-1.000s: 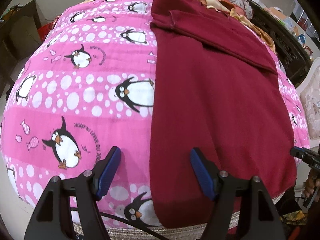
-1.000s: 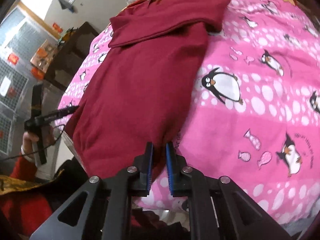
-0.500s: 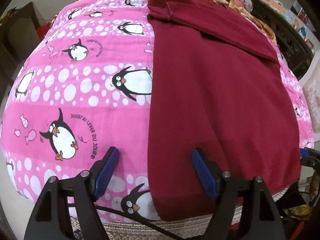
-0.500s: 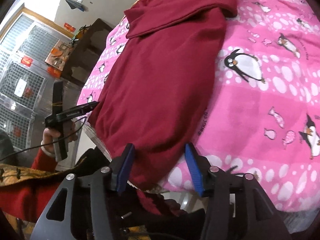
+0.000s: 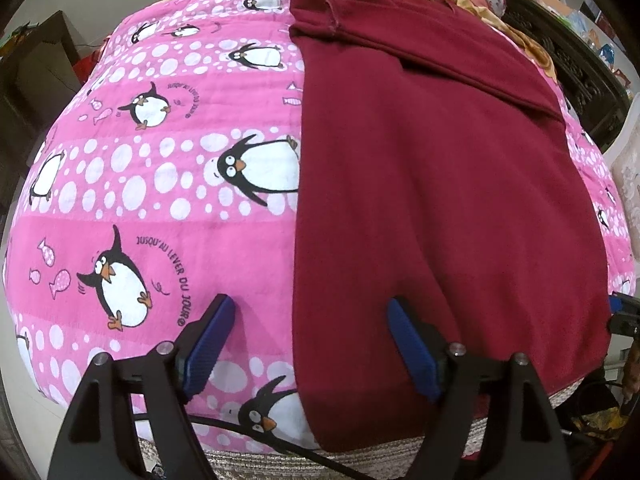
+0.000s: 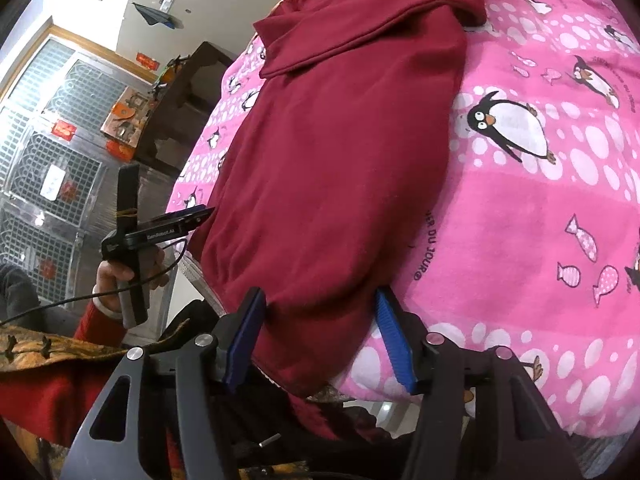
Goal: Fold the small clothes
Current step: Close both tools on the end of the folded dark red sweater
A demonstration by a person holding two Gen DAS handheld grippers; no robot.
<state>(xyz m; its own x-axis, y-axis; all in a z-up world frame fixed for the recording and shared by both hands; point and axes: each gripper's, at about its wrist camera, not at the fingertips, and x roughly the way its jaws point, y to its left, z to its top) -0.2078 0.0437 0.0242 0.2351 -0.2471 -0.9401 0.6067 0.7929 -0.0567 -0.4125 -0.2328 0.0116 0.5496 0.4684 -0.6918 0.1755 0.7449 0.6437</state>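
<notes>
Pink penguin blanket [image 5: 168, 200] is carrying the maroon garment [image 5: 432, 184], hem overhanging its near edge. Left gripper [image 5: 308, 334], jaws spread empty, is straddling the garment's side edge; right gripper [image 6: 318, 330], likewise spread, is straddling the hem. Risk: pinching blanket too.

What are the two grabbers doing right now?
Left gripper: open, holding nothing, over the near edge of the red shirt.
Right gripper: open, holding nothing, shirt hem between its fingers.
</notes>
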